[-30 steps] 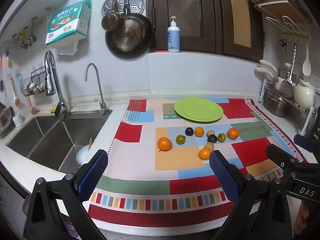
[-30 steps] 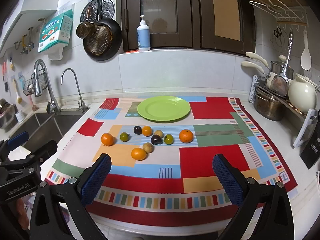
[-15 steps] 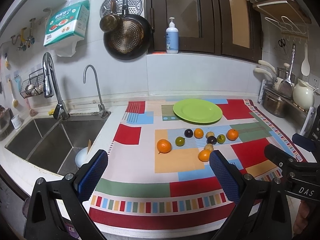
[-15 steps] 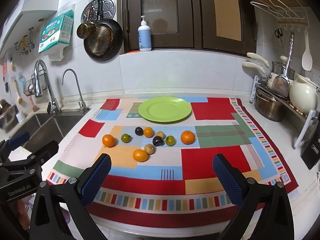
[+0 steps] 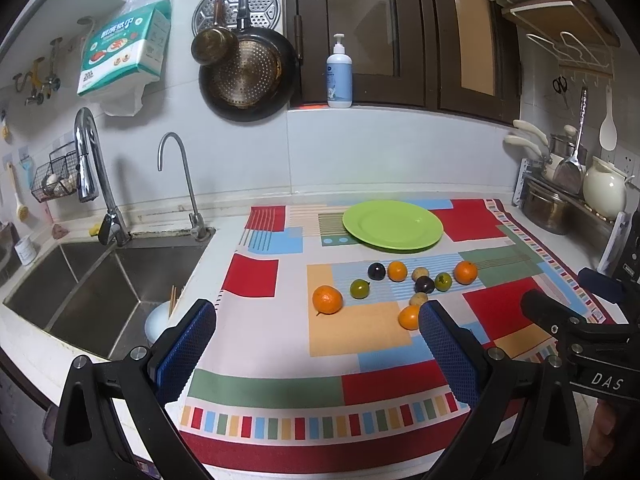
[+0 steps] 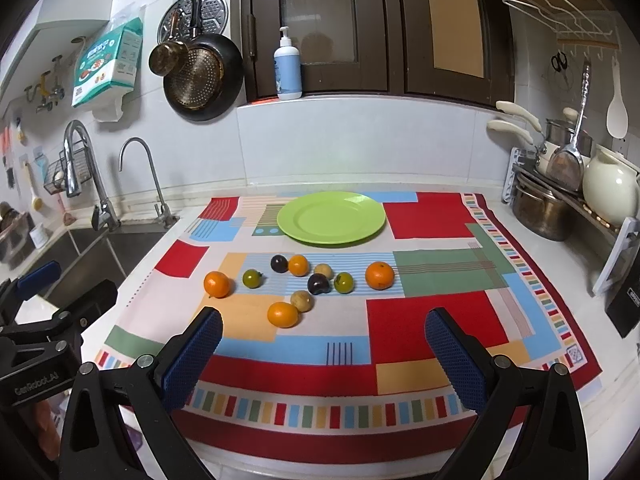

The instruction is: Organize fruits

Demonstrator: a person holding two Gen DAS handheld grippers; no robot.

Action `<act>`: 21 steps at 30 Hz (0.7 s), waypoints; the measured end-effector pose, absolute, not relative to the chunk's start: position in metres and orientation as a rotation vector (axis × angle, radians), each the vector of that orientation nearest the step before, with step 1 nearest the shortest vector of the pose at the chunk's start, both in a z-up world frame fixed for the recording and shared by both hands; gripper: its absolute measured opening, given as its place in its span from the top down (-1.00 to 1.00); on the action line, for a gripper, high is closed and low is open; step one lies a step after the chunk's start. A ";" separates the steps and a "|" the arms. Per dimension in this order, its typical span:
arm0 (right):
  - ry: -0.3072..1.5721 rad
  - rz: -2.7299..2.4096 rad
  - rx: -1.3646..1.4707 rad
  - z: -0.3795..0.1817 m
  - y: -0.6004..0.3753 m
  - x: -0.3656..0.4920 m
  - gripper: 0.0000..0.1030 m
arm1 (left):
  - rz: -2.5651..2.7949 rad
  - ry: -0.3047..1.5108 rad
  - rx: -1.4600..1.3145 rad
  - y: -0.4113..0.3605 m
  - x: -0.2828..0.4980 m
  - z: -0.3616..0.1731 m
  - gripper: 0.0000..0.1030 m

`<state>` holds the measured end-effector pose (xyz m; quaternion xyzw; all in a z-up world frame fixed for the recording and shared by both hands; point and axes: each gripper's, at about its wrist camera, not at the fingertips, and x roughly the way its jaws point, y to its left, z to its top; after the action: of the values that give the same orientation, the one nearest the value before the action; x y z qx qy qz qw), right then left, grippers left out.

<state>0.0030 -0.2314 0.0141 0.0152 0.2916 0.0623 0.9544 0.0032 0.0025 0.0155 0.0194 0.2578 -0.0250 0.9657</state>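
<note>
Fruits: ten, loose on the cloth, just before the plate.
Plate: green, bare, at the cloth's far edge.
Left gripper: spread wide, holding nothing, above the cloth's near edge.
Right gripper: likewise.

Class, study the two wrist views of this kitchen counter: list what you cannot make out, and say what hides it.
- Left wrist view: the nearest orange is partly covered by the left gripper's right fingertip.
- Left wrist view: the white bowl in the sink is part hidden by the counter edge and a finger; its contents are unseen.
- Both views: small print on the pump bottle is too small to read.
- Right wrist view: the black object at the right is cut off by the edge.
</note>
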 end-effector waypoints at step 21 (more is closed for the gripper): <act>0.686 0.097 0.028 -0.023 -0.182 0.058 -0.96 | -0.238 0.579 0.168 0.027 0.088 -0.013 -0.86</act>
<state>0.0577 -0.1815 -0.0229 0.0135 0.3362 0.0476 0.9405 0.0885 0.0267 -0.0130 0.0823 0.2846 -0.1167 0.9480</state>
